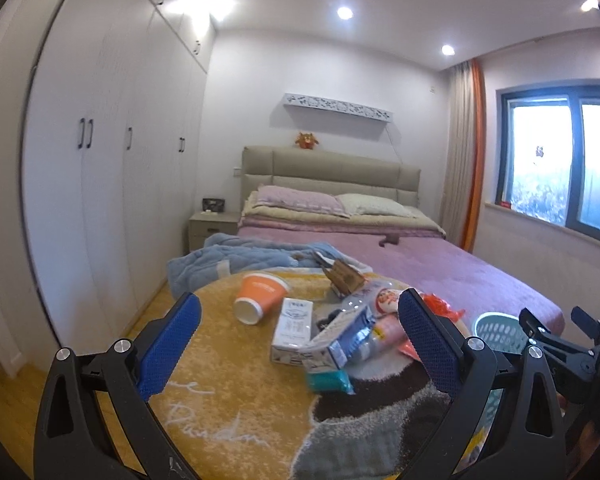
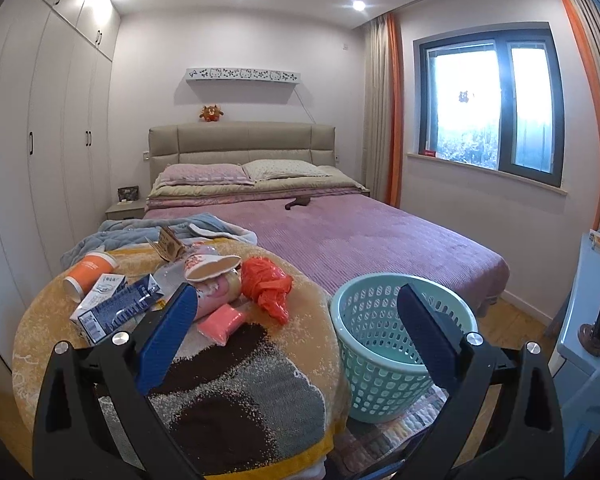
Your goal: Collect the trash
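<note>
A pile of trash lies on a round yellow rug-covered surface [image 1: 220,368]: an orange paper cup [image 1: 258,294] on its side, a white carton [image 1: 293,330], a blue and white carton [image 1: 340,338], a brown cardboard piece [image 1: 346,276], an orange plastic bag [image 2: 266,282] and a pink packet [image 2: 222,324]. A teal perforated basket [image 2: 384,344] stands to the right of the pile. My left gripper [image 1: 300,340] is open, just short of the cartons. My right gripper [image 2: 296,332] is open and empty, between the pile and the basket.
A bed with a purple cover [image 2: 360,236] lies behind the pile, with a blue blanket [image 1: 228,256] at its near left corner. White wardrobes [image 1: 112,160] line the left wall. A window [image 2: 492,104] is on the right. A pale blue unit [image 2: 588,320] stands at far right.
</note>
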Motion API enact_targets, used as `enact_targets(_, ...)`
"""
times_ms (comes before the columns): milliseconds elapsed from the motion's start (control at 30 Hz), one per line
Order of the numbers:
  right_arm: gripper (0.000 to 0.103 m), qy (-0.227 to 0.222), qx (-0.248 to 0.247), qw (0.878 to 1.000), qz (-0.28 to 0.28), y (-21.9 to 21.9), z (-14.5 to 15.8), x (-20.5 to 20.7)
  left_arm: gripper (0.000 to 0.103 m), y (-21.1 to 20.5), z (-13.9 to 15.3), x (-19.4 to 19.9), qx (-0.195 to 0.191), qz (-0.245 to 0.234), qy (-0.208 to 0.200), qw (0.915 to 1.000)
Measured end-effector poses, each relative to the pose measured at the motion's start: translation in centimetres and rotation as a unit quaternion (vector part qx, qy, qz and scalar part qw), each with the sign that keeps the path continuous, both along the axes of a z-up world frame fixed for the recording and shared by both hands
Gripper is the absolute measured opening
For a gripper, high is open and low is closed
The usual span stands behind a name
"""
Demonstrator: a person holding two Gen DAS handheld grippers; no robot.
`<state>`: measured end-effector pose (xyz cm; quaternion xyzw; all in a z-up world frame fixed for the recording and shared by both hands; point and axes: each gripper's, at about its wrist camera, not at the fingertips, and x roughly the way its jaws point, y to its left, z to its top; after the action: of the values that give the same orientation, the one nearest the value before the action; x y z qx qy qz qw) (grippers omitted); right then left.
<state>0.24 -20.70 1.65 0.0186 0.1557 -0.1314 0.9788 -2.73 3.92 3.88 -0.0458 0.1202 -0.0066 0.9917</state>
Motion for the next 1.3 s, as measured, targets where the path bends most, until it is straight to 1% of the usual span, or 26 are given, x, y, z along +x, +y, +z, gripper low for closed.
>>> enact_targets(100,0.095,0.002,0.002,1.000,-0.004,-0.2,-0.3,0.0,0.096,-0.6,-0.4,-0.1,-0.002,-0.001,0.005,1.0000)
enact_targets(200,0.095,0.004,0.003,1.000,-0.013,-0.5,-0.5,0.1,0.096,-0.8,-0.6,-0.3,0.001,0.018,0.005,0.9998)
enact_targets(267,0.095,0.008,0.001,1.000,-0.019,-0.5,-0.7,0.2,0.096,-0.6,-0.5,-0.2,-0.005,0.018,0.009,0.9998)
enact_targets(367,0.095,0.007,0.001,1.000,-0.014,-0.5,-0.8,0.0,0.096,-0.1,-0.3,-0.3,-0.017,0.011,0.012,0.9997)
enact_targets(533,0.095,-0.003,0.002,1.000,-0.007,-0.5,-0.5,-0.8,0.096,0.3,0.0,-1.1,-0.039,0.009,-0.001,0.9992)
enact_targets(733,0.095,0.000,0.011,1.000,-0.007,-0.9,-0.5,-1.2,0.096,0.2,0.3,-1.6,-0.040,0.023,-0.006,0.9989)
enact_targets(800,0.095,0.007,0.012,1.000,-0.014,-1.1,-0.6,-1.1,0.096,-0.3,0.3,-1.4,-0.027,0.032,-0.001,0.9991)
enact_targets(833,0.095,0.011,0.012,1.000,-0.017,-1.2,-0.6,-1.0,0.096,-0.6,0.2,-1.1,-0.016,0.038,0.007,0.9991)
enact_targets(933,0.095,0.018,0.013,1.000,-0.022,-1.4,-0.6,-0.9,0.096,-1.0,-0.2,-1.0,-0.012,0.036,0.016,0.9992)
enact_targets(1033,0.095,0.010,0.006,1.000,-0.024,-1.2,-0.4,-1.6,0.096,-1.8,-0.2,-1.4,0.014,0.051,0.009,0.9986)
enact_targets(1100,0.095,0.006,0.002,1.000,-0.023,-0.9,-0.2,-1.8,0.096,-1.8,0.1,-2.0,0.015,0.053,-0.001,0.9985)
enact_targets(1167,0.095,0.005,0.003,1.000,-0.022,-0.9,-0.1,-1.9,0.096,-1.7,0.4,-2.2,0.009,0.044,-0.005,0.9990)
enact_targets(1300,0.095,0.008,0.007,1.000,-0.016,-0.8,0.0,-1.6,0.096,-1.4,0.3,-1.7,0.001,0.029,0.003,0.9996)
